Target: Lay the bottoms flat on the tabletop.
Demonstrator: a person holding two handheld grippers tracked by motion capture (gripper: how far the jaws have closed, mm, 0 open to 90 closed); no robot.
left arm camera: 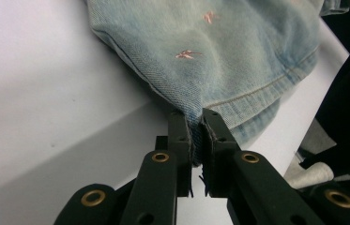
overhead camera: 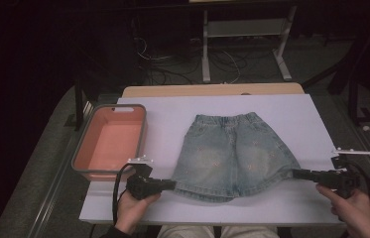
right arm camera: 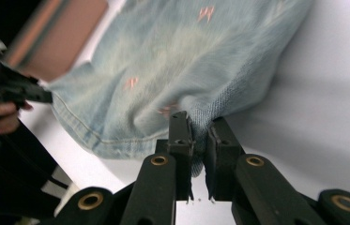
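Nearest the person, the left tongs (overhead camera: 171, 185) clamp the left hem corner of the denim shorts (overhead camera: 232, 153); the right tongs (overhead camera: 296, 173) clamp the right corner. The shorts lie flat mid-worktop (overhead camera: 291, 109), beside a pink tub (overhead camera: 109, 141).

The shorts' (left arm camera: 238, 51) hem corner is disappearing between the left claw's (left arm camera: 197, 129) pads; the far waistband is running off the frame's top. The pink tub (right arm camera: 57, 40) is smearing into blur (upper left, right gripper view).

One pair of denim shorts (overhead camera: 232, 153), one pink tub (overhead camera: 109, 141), two grippers.
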